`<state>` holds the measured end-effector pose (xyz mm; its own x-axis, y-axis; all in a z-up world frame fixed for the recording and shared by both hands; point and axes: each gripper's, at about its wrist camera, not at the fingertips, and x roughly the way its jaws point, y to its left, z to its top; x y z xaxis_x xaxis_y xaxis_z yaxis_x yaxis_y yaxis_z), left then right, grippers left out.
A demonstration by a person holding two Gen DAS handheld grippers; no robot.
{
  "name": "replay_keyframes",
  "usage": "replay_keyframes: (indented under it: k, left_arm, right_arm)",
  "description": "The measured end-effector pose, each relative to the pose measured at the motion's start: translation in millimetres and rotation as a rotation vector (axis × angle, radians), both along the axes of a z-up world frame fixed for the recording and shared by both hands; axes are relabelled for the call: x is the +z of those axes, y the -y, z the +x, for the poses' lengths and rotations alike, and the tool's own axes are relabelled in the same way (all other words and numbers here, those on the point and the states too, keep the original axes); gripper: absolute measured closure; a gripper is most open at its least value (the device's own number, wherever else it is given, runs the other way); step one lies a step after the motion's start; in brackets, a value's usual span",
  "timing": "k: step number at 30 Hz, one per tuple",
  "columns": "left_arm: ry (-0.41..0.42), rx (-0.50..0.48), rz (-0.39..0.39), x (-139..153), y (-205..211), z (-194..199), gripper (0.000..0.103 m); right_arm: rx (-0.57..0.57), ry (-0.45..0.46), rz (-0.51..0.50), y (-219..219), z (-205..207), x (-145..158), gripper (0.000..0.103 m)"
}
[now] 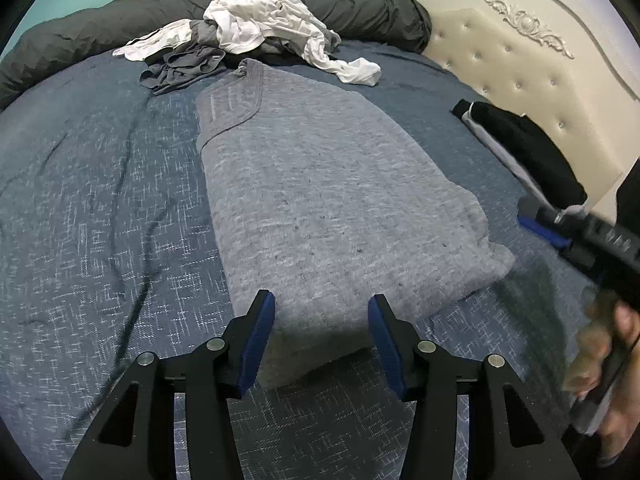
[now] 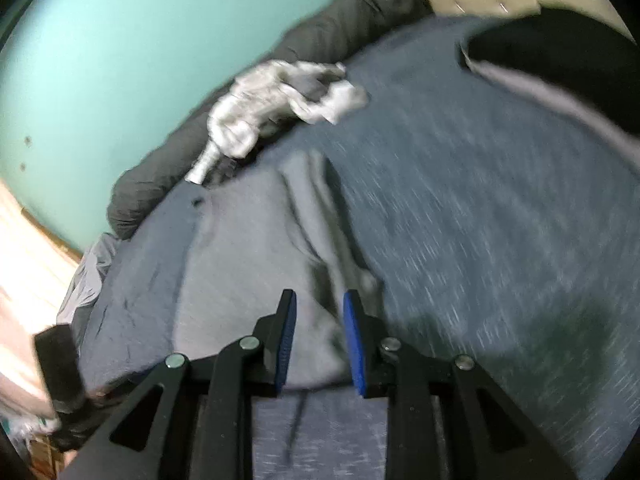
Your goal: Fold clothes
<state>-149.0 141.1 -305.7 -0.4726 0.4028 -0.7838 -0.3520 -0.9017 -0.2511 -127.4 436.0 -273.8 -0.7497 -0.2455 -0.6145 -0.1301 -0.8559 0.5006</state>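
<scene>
A grey T-shirt (image 1: 320, 184), folded into a long strip, lies on the blue bedspread (image 1: 100, 200) with its neckline at the far end. My left gripper (image 1: 321, 304) hovers over the shirt's near folded edge. Its blue pads stand apart and do not press on the cloth. My right gripper (image 1: 560, 224) comes in from the right edge of the left wrist view, blurred, with a hand behind it. In the right wrist view, the right gripper (image 2: 320, 296) has a clear gap between its pads above the grey shirt (image 2: 240, 280), and nothing is pinched.
A heap of white and grey clothes (image 1: 248, 28) lies at the far side against a rolled dark duvet (image 1: 360, 4). A folded stack topped by a black garment (image 1: 532, 148) sits at the right by the cream tufted headboard (image 1: 520, 60).
</scene>
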Motion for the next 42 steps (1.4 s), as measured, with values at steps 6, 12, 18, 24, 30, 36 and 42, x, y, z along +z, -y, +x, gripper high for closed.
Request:
replay_keyframes:
  k: [6, 12, 18, 24, 30, 36, 42]
  left_arm:
    - [-0.005, -0.013, 0.039, -2, 8, 4, 0.050]
    - [0.012, -0.022, 0.082, -8, 22, 9, 0.050]
    - [0.040, -0.033, 0.097, -10, 31, 11, 0.050]
    - [0.046, 0.000, 0.132, -6, 40, 15, 0.050]
    - [0.044, 0.016, 0.151, 0, 47, 19, 0.050]
    - [0.044, 0.034, 0.174, 8, 57, 19, 0.050]
    - [0.055, 0.062, 0.198, 18, 67, 27, 0.050]
  right_arm:
    - [0.189, 0.089, 0.091, 47, -34, -5, 0.079]
    - [0.143, 0.248, 0.239, 43, -53, -45, 0.092]
    - [0.066, 0.304, 0.288, 24, -42, -47, 0.096]
    - [0.095, 0.212, 0.291, 39, -29, -17, 0.096]
    - [0.151, 0.272, 0.362, 63, -30, -43, 0.096]
    - [0.044, 0.349, 0.400, 39, -19, -55, 0.096]
    - [-0.007, 0.318, 0.363, 18, -5, -14, 0.096]
